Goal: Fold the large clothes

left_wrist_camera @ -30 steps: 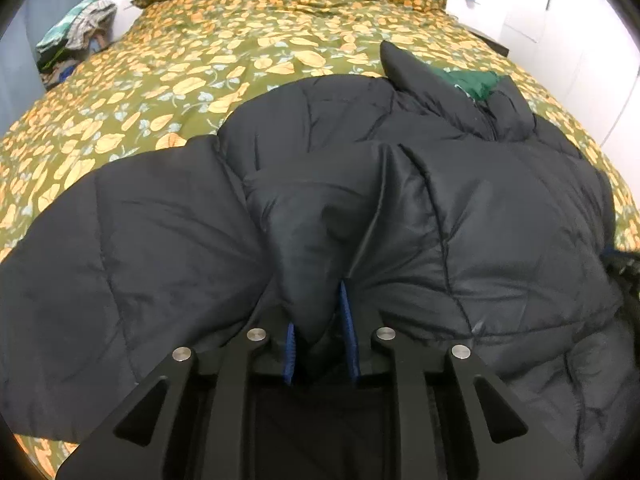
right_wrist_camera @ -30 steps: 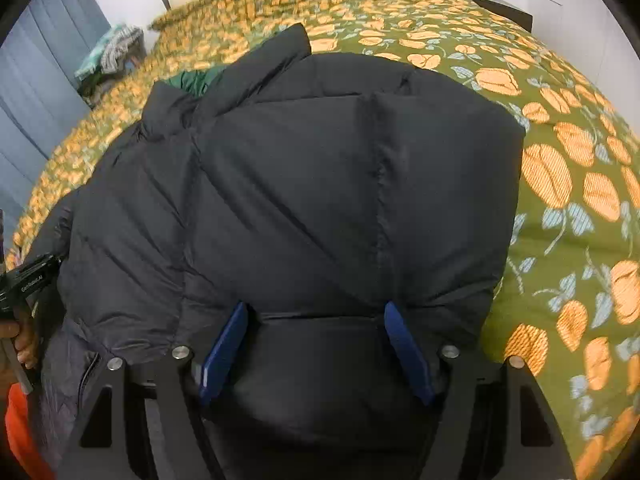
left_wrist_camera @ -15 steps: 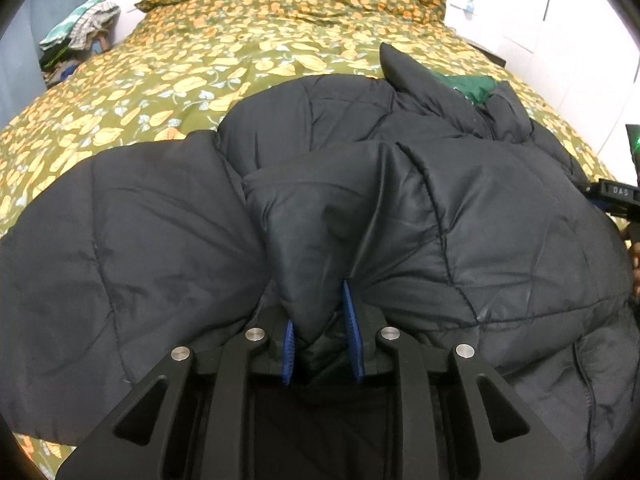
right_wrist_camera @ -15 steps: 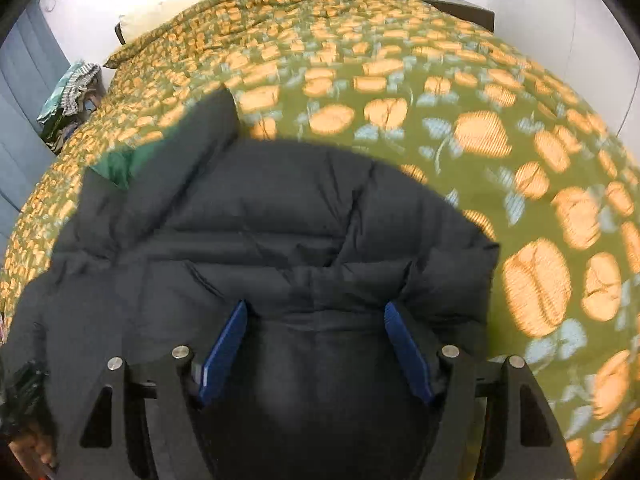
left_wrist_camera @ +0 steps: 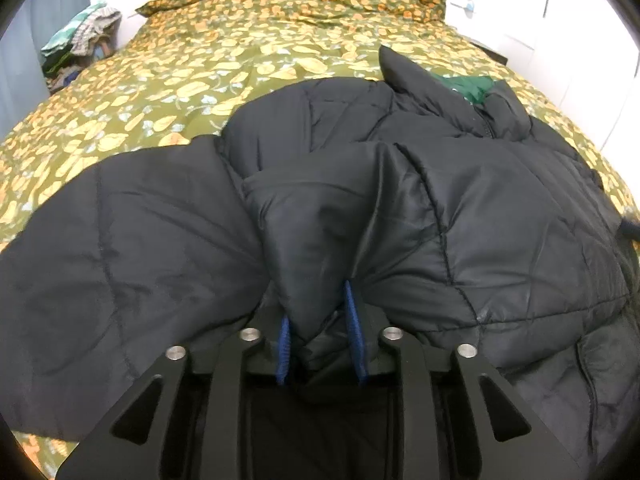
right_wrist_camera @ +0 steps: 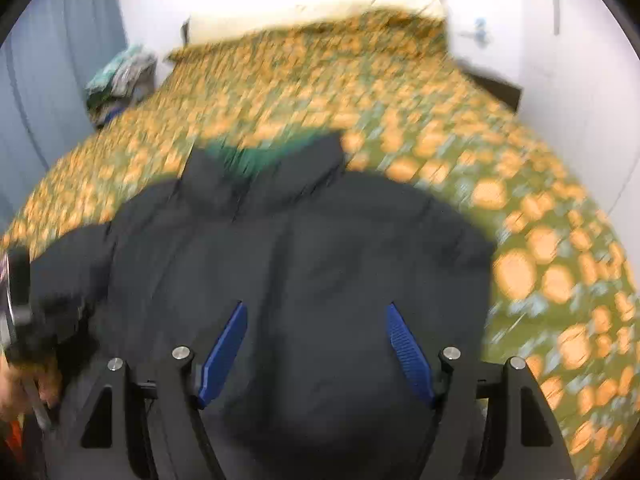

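Note:
A large black quilted puffer jacket (left_wrist_camera: 480,208) with a dark green lining (left_wrist_camera: 468,84) at the collar lies on the bed. My left gripper (left_wrist_camera: 320,320) is shut on a bunched fold of the jacket near its hem, with a sleeve (left_wrist_camera: 120,240) spread to the left. In the right wrist view, which is blurred, the jacket (right_wrist_camera: 320,240) lies below my right gripper (right_wrist_camera: 316,320). Its blue pads stand wide apart and hold nothing.
The bed is covered by an olive quilt with orange leaf print (left_wrist_camera: 240,56). A heap of clothes (left_wrist_camera: 80,40) lies at the far left beside a blue curtain. White walls and cupboard doors (left_wrist_camera: 580,40) stand to the right.
My right gripper has pulled back and up from the jacket, swinging its view toward the head of the bed. My left gripper keeps its hold and has shifted slightly.

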Action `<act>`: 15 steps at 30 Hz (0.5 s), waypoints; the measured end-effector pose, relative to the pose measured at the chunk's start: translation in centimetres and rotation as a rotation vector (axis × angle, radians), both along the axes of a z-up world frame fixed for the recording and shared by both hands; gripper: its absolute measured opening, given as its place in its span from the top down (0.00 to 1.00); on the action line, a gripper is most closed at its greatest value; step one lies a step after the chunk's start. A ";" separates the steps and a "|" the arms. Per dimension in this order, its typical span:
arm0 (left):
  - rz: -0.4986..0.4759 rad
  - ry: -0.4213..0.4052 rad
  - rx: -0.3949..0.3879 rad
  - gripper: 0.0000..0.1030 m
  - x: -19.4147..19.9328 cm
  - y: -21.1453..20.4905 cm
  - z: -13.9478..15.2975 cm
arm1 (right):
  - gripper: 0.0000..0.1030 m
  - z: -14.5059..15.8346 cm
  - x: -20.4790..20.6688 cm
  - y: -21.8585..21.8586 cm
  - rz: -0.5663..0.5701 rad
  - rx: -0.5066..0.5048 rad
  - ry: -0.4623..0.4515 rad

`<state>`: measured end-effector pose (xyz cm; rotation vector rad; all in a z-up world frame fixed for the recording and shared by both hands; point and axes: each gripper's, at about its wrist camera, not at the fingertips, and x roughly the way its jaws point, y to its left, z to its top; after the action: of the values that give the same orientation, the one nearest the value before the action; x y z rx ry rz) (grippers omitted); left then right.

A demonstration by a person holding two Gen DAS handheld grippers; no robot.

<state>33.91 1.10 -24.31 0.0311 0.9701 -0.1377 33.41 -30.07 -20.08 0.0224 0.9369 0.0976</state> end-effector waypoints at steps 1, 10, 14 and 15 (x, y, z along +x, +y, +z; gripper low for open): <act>0.012 0.010 0.012 0.59 -0.3 0.1 0.4 | 0.29 -1.9 0.1 0.6 0.012 -0.006 0.070; 0.132 0.000 -0.047 0.09 -9.5 6.6 5.8 | 0.21 -0.4 -3.9 2.9 0.050 0.017 0.054; 0.311 0.032 -0.094 0.08 -12.7 12.6 5.6 | 0.19 2.9 -7.9 4.6 0.129 0.060 -0.027; 0.366 0.041 -0.128 0.08 -13.2 14.2 5.3 | 0.19 3.3 -8.5 4.8 0.140 0.075 -0.035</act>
<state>20.68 15.29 -18.99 -0.2667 0.9906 0.1376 24.90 -25.30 -16.77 0.0246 0.8991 0.2624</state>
